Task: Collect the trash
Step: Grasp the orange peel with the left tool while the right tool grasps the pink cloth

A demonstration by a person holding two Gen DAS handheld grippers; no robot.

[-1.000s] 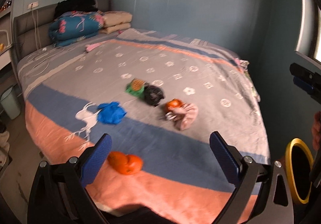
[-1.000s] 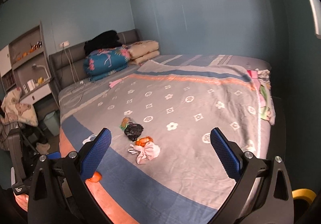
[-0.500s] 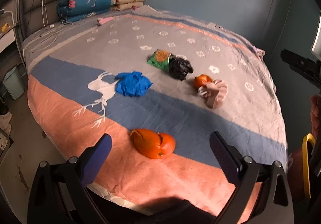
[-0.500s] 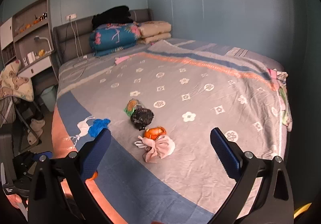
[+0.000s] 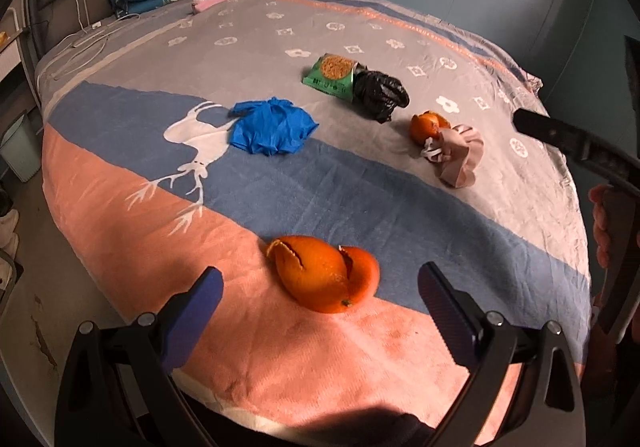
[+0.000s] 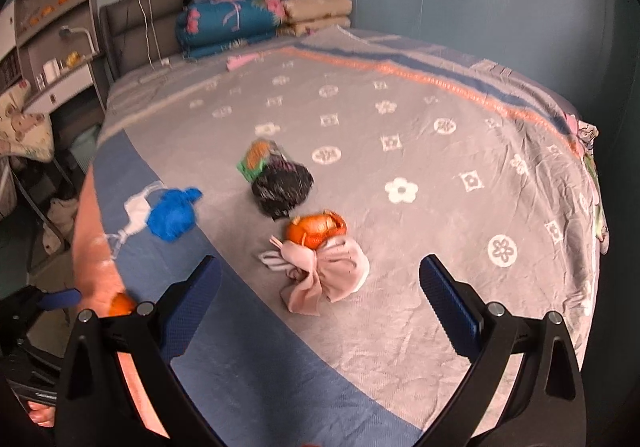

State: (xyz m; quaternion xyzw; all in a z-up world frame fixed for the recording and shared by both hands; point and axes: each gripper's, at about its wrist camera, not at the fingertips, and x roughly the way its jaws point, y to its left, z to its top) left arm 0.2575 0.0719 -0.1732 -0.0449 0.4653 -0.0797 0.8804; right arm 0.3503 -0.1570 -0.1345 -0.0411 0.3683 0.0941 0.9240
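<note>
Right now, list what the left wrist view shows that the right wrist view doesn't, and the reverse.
Only the left wrist view shows the near orange peel whole, between the open left gripper fingers, plus a white cable near the headboard. Only the right wrist view shows the wall shelves and the open right gripper over the pink cloth. Both show the blue glove, green wrapper, black bag and folded quilts.

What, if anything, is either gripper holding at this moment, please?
Nothing: the left gripper and right gripper are both open and empty above the bed.
</note>
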